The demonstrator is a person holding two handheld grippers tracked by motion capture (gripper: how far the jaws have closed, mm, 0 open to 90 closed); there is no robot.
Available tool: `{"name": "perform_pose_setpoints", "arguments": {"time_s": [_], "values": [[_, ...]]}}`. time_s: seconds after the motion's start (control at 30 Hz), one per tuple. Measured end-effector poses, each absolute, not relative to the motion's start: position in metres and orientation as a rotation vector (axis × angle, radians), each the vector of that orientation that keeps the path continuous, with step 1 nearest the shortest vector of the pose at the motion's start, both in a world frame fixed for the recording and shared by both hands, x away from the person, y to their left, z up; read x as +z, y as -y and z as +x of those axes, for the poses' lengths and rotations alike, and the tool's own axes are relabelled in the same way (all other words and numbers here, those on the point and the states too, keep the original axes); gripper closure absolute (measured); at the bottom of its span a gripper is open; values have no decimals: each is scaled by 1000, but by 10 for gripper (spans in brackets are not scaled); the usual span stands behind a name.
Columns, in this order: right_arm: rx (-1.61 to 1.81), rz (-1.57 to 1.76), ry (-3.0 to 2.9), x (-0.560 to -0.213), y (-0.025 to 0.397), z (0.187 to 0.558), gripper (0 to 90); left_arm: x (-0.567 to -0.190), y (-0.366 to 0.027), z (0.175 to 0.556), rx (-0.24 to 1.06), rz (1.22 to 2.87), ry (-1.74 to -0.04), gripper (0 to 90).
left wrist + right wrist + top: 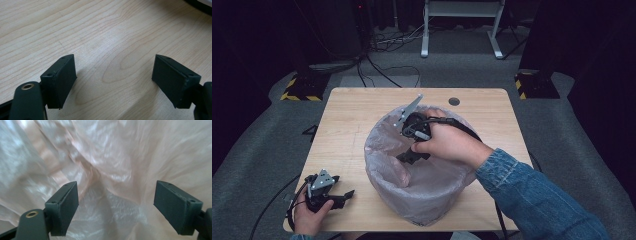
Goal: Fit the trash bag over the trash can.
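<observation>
right gripper (413, 157): jaws wide, I'm down inside the bin liner (384, 150)
left gripper (343, 196): open, idle on table (347, 120)
next: probably pinch the film

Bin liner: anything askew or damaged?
No tear visible. The pink liner is crumpled and bunched inside the bin, not smoothed against its wall. The right gripper is open inside it, gripping nothing; the left gripper sits open over the bare table.

The bin liner (105, 157) is thin, glossy, crinkled translucent plastic; the table (105, 32) is smooth, matt light wood grain.
</observation>
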State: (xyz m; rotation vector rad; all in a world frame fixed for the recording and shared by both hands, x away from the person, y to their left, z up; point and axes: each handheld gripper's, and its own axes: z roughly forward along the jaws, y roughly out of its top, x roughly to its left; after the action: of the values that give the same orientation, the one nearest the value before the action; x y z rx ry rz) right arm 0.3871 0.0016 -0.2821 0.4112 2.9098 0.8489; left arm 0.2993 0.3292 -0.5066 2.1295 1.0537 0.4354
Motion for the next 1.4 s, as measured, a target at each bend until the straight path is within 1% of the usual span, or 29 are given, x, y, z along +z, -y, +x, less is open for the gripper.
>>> {"name": "perform_pose_setpoints", "arguments": {"time_s": [0.17, 0.47, 0.7, 1.07, 1.4], "values": [[901, 399, -2885, -270, -1, 385, 199, -507, -329, 299, 435, 2129, -1054, 194], [1124, 399, -2767, -255, -3, 385, 204, -507, -329, 299, 435, 2130, -1053, 193], [1157, 398, -2732, -237, 1, 382, 202, -506, -329, 299, 433, 2132, -1053, 194], [1175, 398, -2694, -216, 20, 376, 191, -506, -329, 299, 433, 2132, -1054, 194], [1201, 432, -2653, -210, 49, 372, 191, -507, -329, 299, 435, 2130, -1054, 193]]}}
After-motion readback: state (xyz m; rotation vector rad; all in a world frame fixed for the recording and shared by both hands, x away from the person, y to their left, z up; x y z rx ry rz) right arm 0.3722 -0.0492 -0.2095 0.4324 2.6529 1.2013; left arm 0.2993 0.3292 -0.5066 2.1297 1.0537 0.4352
